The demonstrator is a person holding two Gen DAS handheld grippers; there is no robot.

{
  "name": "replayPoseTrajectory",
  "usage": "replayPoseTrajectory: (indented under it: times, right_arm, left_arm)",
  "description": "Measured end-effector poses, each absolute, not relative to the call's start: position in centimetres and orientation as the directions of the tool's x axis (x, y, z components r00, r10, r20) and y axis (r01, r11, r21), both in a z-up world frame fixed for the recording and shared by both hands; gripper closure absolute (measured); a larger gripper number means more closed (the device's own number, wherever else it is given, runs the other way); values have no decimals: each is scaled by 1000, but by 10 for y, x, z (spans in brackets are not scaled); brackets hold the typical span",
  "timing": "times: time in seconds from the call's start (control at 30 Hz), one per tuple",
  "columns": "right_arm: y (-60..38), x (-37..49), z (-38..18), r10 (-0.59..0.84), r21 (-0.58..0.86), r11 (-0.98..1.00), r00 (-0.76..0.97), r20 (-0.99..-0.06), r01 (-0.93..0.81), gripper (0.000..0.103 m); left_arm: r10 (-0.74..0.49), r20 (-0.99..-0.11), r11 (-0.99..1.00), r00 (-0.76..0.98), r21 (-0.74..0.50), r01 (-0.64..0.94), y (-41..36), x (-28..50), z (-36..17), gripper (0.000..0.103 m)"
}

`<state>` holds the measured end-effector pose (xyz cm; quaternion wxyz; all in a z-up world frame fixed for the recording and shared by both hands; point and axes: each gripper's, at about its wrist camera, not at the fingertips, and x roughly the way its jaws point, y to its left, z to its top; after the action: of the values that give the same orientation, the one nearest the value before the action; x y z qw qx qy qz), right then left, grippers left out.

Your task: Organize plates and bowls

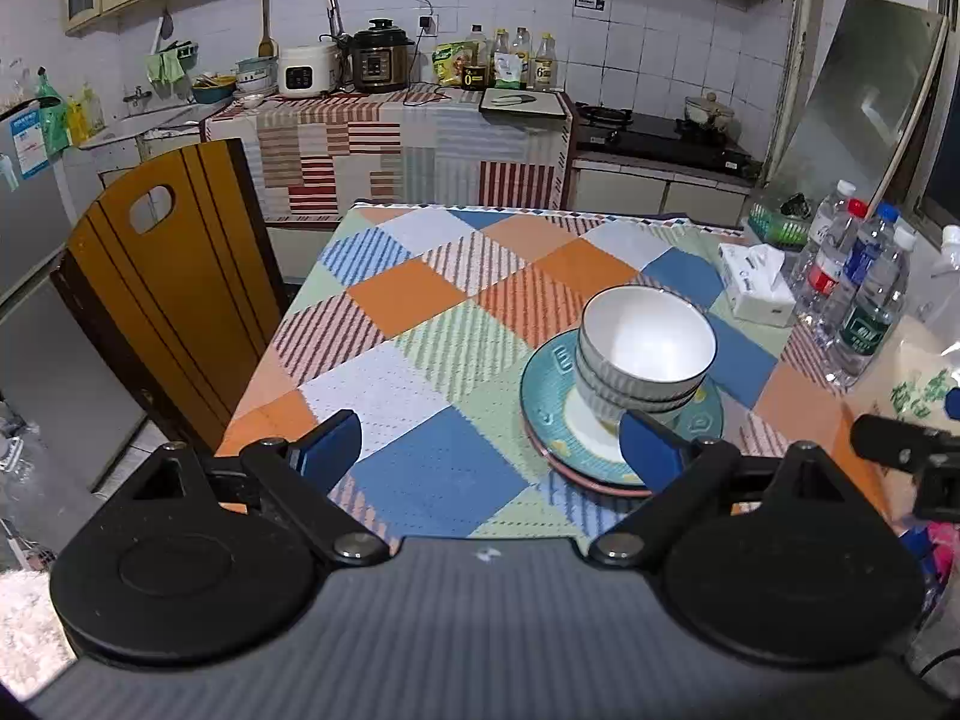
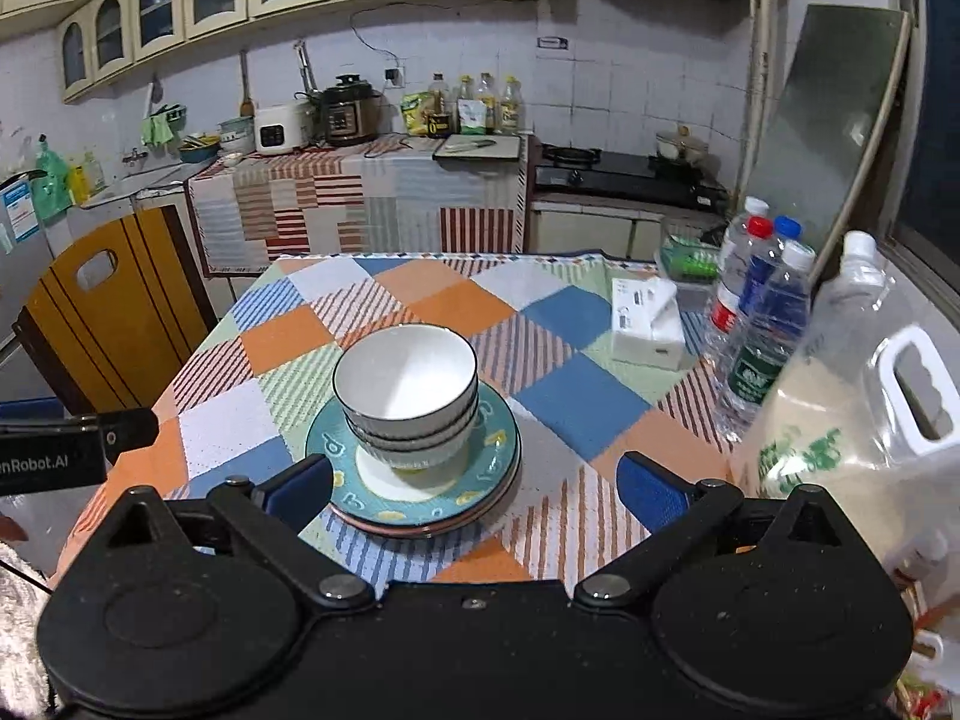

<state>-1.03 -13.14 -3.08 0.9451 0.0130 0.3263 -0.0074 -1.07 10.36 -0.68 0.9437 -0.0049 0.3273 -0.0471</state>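
Your left hand-held gripper (image 1: pixel 489 447), lower frame: jaws wide apart, empty. Right of centre on the tabletop (image 1: pixel 420 306): stacked bowls (image 1: pixel 645 351) on stacked plates (image 1: pixel 549 387). Right edge: water bottles (image 1: pixel 864 294).

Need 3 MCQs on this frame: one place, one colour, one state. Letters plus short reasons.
1. Where does the stack of bowls sit?
A. on the teal plate
B. on a chair
C. beside the bottles

2. Colour of the tissue box?
A. red
B. white
C. black

3. State of the right claw?
A. shut on a bowl
B. shut, empty
C. open, holding nothing

Key: 1 A, the bowls rest on the plate's centre; 2 B, its faces show white; 3 C, its blue fingers stand wide apart over the tablecloth.
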Motion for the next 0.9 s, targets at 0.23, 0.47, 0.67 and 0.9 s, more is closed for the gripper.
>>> replayPoseTrajectory:
  times: [0.23, 0.47, 0.67, 0.9]
  right_arm:
    - [-124, -19, -35, -23, -5, 1000, 785, -619, 26, 1]
    - [-120, -24, -37, -56, -31, 998, 791, -610, 47, 1]
    - [-120, -27, -41, -94, -61, 996, 798, -595, 72, 1]
    - [-117, -27, -50, -100, -55, 995, 795, -599, 84, 1]
  left_arm:
    - [-93, -608, 995, 788, -38, 88, 109, -29, -5, 9]
    - [-78, -612, 997, 787, -44, 65, 115, -28, -7, 9]
    - [-70, -616, 998, 785, -34, 62, 116, -23, -14, 9]
    - [-71, -626, 997, 777, -26, 69, 116, -21, -26, 8]
